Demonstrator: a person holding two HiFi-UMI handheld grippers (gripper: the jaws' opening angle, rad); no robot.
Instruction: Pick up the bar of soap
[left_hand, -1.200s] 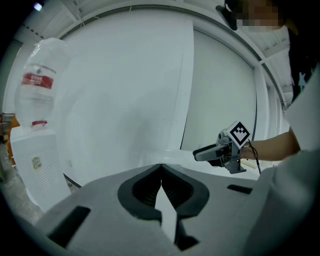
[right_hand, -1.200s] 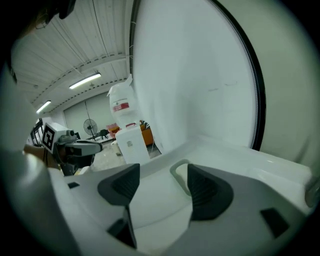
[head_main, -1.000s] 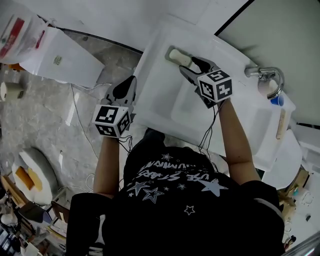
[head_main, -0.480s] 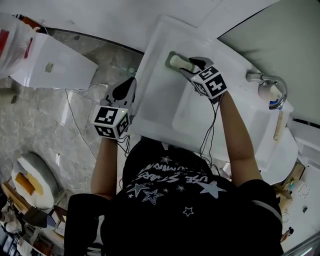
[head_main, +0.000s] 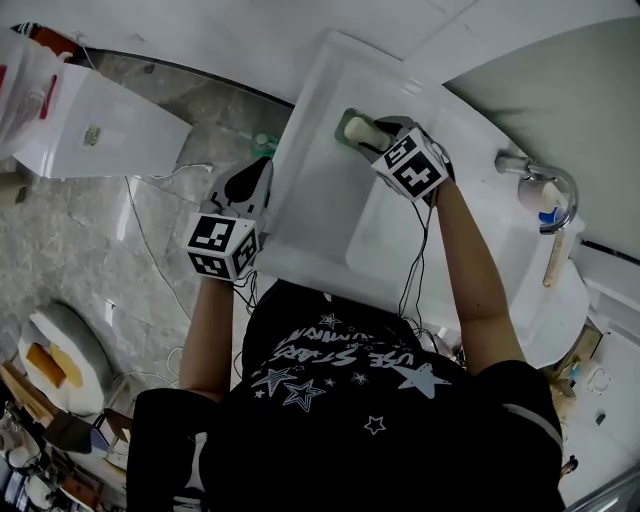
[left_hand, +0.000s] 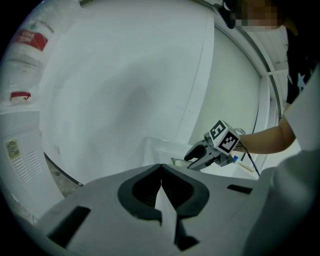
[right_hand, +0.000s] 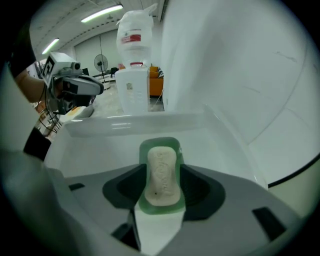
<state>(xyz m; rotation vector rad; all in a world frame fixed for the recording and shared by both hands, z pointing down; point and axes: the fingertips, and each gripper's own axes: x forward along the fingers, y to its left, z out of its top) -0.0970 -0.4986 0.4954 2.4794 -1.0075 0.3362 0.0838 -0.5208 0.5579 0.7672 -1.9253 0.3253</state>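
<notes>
The bar of soap (right_hand: 161, 172) is sat in a green soap dish (right_hand: 159, 141) on the washbasin (head_main: 320, 190) rim, straddled by the right gripper (head_main: 374, 130) (jaws just narrowed, not yet squeezing). If it's closed too low, the dish rim could get pinched instead, or slick soap squirted out. Left gripper (head_main: 260, 168) is held shut, empty.

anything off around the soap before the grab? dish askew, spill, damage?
Nothing stands out. The soap lies flat and centred in its green dish on the sink rim. The right gripper has just been closing its jaws with the soap between them, not visibly pressing yet.
</notes>
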